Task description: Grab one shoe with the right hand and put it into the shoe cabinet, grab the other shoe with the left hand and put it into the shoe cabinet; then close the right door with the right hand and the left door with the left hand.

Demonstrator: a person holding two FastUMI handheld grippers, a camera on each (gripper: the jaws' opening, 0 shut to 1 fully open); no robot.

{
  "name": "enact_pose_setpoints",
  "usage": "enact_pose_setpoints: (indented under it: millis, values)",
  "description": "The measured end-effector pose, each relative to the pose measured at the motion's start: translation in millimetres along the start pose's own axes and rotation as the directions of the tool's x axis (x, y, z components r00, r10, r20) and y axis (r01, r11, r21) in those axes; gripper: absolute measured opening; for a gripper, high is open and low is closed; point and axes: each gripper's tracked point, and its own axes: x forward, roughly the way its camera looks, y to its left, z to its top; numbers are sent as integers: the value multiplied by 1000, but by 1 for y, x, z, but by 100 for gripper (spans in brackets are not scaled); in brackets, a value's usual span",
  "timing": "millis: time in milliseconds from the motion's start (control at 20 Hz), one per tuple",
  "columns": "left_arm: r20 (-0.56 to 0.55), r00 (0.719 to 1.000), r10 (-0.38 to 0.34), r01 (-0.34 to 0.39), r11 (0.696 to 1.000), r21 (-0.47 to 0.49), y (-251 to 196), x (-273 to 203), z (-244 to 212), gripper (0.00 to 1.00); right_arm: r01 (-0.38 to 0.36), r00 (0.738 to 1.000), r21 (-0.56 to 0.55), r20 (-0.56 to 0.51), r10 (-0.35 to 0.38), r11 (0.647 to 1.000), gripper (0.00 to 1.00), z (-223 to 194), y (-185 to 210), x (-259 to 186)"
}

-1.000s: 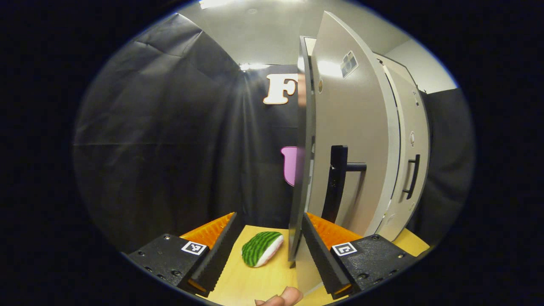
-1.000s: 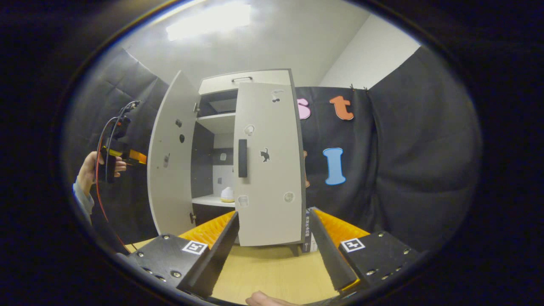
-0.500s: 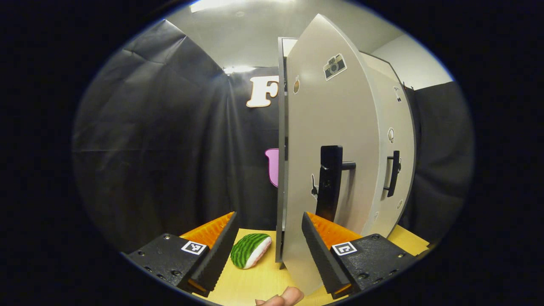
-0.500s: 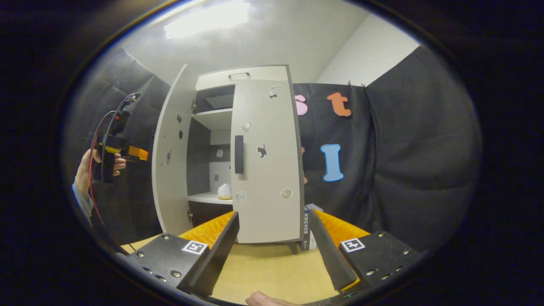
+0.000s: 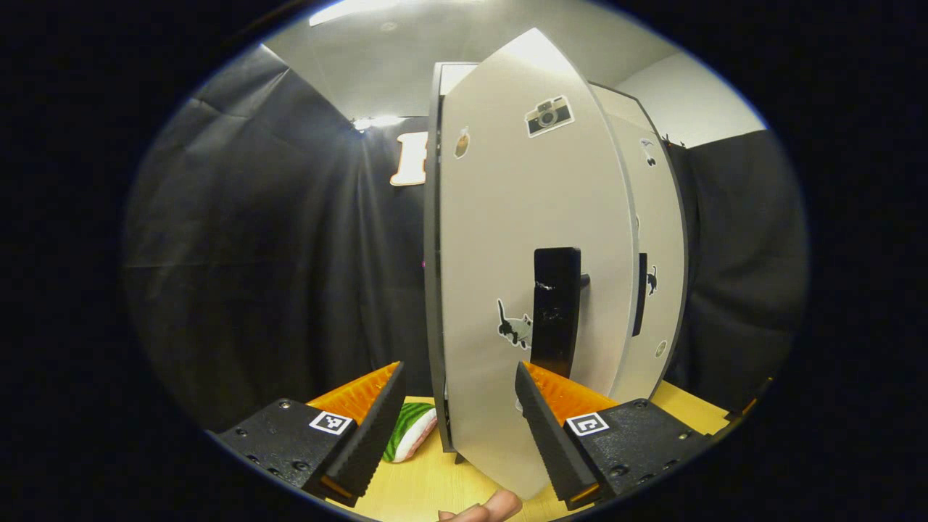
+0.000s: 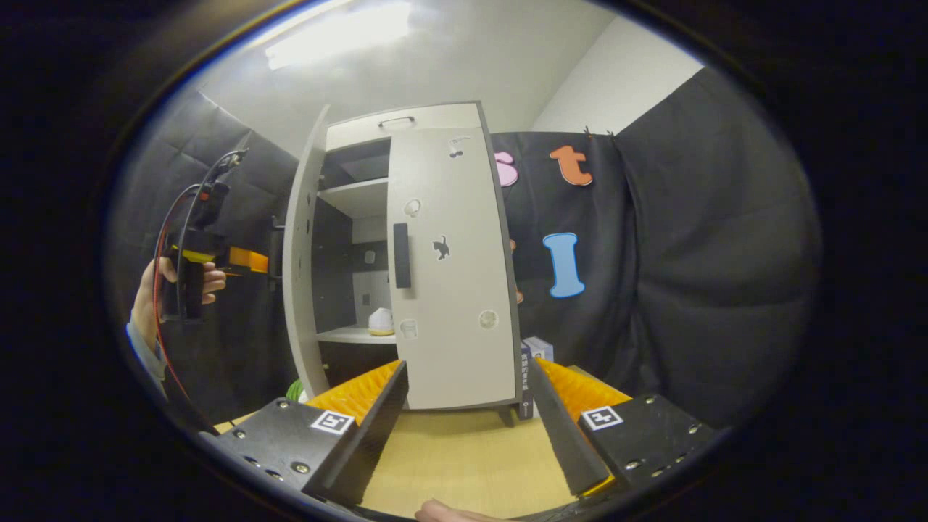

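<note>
While the right door (image 6: 446, 268) looks shut, we judge the left door (image 5: 533, 261) part-closed with our left gripper (image 5: 458, 417) at its face, jaws spread, empty; right gripper (image 6: 467, 420) spread, idle; one shoe (image 6: 380, 322) sits on the cabinet shelf (image 6: 348, 336).

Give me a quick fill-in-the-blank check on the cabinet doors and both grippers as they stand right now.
1. The right door is shut, while the left door stands ____.
2. The jaws of the right gripper are ____ and hold nothing.
3. On the tabletop, beside the left gripper, lies a ____-striped slice toy.

Missing words: ajar; open; green
</note>
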Motion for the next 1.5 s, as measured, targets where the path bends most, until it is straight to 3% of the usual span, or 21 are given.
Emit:
enact_pose_setpoints:
  millis: [100,150,200,300,400,450,650,1200,1500]
  values:
    - [15,999,-32,32,999,-8,-12,7,4,92,-7,1000,-2,3,7,1000,98,1,9,1]
    - [16,998,-54,54,998,-27,-20,9,3,87,-4,1000,0,5,4,1000,98,1,10,3]
    - [7,998,-61,61,997,-53,-28,12,0,92,4,1000,-1,4,-4,1000,98,2,12,5]
    - [-5,998,-56,56,996,-69,-36,8,-6,90,23,1000,-13,3,-22,1000,98,2,13,7]
    - [26,999,-25,26,999,-46,-30,6,-2,93,31,1000,-48,7,-31,998,94,2,19,5]
    - [51,999,-14,15,1000,-25,-26,4,1,94,33,999,-62,4,-33,998,98,-1,21,5]
    - [92,996,12,-15,1000,27,-22,0,2,94,36,999,-59,-1,-36,998,98,-1,26,10]
    - [88,995,-50,53,998,-39,-44,-53,-21,94,32,998,-10,46,-31,999,98,21,41,-6]
    - [71,994,-78,77,997,7,-50,-69,-34,94,82,995,-69,62,-78,994,94,28,32,-19]
